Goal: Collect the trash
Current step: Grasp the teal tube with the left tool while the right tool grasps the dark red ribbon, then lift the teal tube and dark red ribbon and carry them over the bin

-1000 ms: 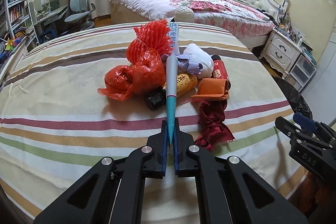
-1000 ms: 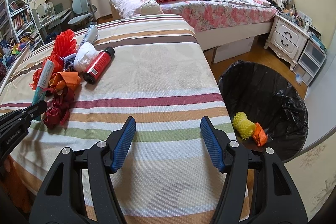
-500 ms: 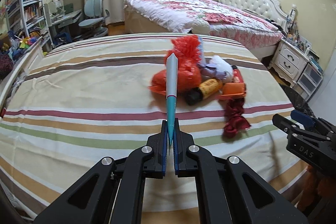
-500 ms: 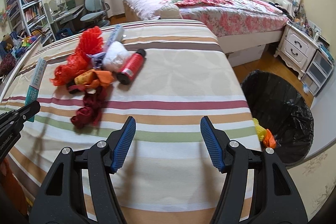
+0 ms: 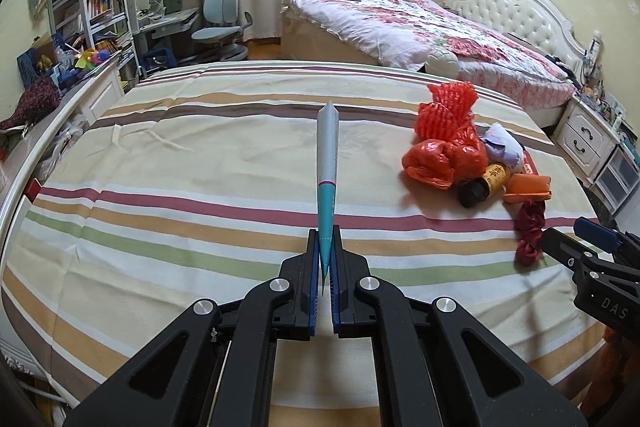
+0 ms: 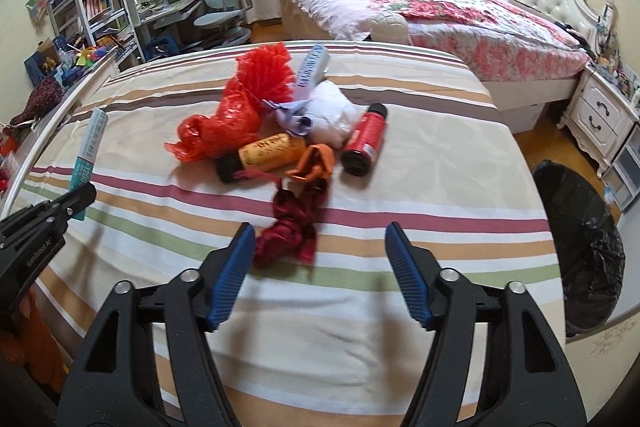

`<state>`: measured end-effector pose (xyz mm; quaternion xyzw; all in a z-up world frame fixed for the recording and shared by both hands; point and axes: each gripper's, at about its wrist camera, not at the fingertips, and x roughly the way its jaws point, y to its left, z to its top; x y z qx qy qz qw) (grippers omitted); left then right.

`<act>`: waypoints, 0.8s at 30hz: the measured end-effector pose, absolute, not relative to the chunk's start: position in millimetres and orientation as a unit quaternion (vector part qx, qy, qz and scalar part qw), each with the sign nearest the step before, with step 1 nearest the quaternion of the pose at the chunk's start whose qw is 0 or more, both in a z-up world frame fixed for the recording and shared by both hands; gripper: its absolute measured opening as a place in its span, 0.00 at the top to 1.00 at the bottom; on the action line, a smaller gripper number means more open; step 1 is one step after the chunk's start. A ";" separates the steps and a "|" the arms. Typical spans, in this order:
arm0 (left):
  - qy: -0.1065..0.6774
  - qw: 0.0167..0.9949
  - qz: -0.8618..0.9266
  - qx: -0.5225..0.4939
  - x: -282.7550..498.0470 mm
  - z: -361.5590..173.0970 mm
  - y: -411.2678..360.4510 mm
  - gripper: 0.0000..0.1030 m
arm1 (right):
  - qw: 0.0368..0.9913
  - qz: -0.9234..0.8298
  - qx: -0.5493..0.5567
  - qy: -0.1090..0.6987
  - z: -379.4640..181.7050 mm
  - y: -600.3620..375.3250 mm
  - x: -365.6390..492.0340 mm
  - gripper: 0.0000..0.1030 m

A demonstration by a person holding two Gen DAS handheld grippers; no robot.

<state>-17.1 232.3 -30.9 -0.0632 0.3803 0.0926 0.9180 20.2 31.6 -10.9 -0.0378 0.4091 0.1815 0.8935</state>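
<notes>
"DAS" on right tongs [image 5: 608, 303], "1200" on teal tube [image 6: 86, 155], "GenRobot.AI" on left tongs [image 6: 40, 255]

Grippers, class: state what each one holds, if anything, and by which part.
The left gripper pinches the flattened toothpaste tube by its teal crimped end. The right gripper holds nothing; its jaws are opening above the striped bedspread.

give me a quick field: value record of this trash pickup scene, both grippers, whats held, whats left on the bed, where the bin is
left gripper: shut on the toothpaste tube, held above the striped bedcover
right gripper: jaws opening, nothing between them
nearest item to right gripper: dark red crumpled wrapper
pile left on bed: red plastic bag, yellow bottle, red can, white wad, orange scrap
bin: black-lined trash bin, on the floor right of the bed
</notes>
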 end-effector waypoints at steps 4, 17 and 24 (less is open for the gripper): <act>0.380 0.918 0.091 -0.069 -18.0 -32.8 237.8 0.95 | 0.891 0.183 -0.043 0.413 -14.5 45.1 23.7 0.32; 0.380 0.919 0.073 -0.074 -19.9 -34.0 229.2 0.95 | 0.881 0.179 -0.061 0.434 -29.6 43.6 23.8 0.70; 0.377 0.921 0.064 -0.068 -25.1 -30.5 216.5 0.95 | 0.880 0.187 -0.056 0.432 -26.9 33.6 11.2 0.75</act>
